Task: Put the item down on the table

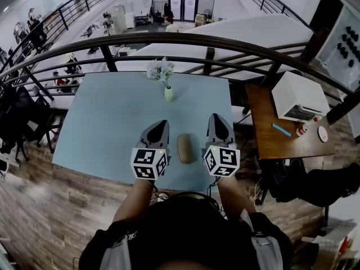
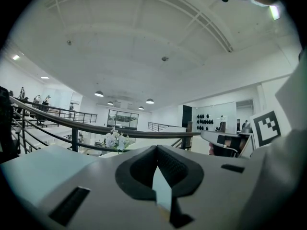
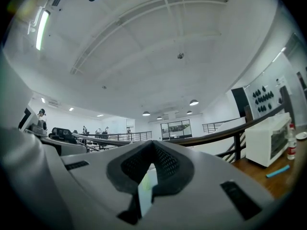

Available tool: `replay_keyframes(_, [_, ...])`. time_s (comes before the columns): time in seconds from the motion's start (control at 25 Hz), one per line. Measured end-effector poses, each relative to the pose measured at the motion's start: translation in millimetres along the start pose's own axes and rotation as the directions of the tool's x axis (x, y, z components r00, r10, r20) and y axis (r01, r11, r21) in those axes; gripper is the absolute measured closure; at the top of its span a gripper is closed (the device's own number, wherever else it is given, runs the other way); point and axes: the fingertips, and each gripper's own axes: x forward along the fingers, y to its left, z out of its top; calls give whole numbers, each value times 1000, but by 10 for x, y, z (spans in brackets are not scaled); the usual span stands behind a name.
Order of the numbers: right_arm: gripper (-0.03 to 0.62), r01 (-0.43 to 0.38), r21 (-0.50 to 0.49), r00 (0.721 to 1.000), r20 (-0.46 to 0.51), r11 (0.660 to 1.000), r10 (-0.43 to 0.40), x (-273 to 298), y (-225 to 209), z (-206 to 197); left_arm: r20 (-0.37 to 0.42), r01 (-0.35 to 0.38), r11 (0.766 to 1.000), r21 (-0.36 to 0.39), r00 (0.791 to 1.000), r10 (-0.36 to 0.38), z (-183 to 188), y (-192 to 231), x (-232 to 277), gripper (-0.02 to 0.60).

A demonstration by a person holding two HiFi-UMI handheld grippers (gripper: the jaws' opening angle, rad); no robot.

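A tan oblong item lies flat on the light blue table, near its front edge. It rests between my two grippers and neither one touches it. My left gripper hovers just left of it, jaws shut and empty. Just right of the item is my right gripper, also shut with nothing held. In the left gripper view the left gripper shows its pads meeting at the tip. The right gripper view shows the right gripper closed the same way. Both point upward, away from the tabletop.
A small green vase of white flowers stands at the table's far middle. A dark curved railing runs behind the table. To the right, a wooden side table carries a white box, a blue pen and a small bottle.
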Motion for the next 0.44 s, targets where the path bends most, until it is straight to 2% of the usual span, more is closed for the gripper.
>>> replay_keyframes(0.44, [592, -16, 23, 1000, -11, 1000, 17, 14, 9, -62, -6, 0, 1000, 16, 1000, 1, 4, -37, 8, 568])
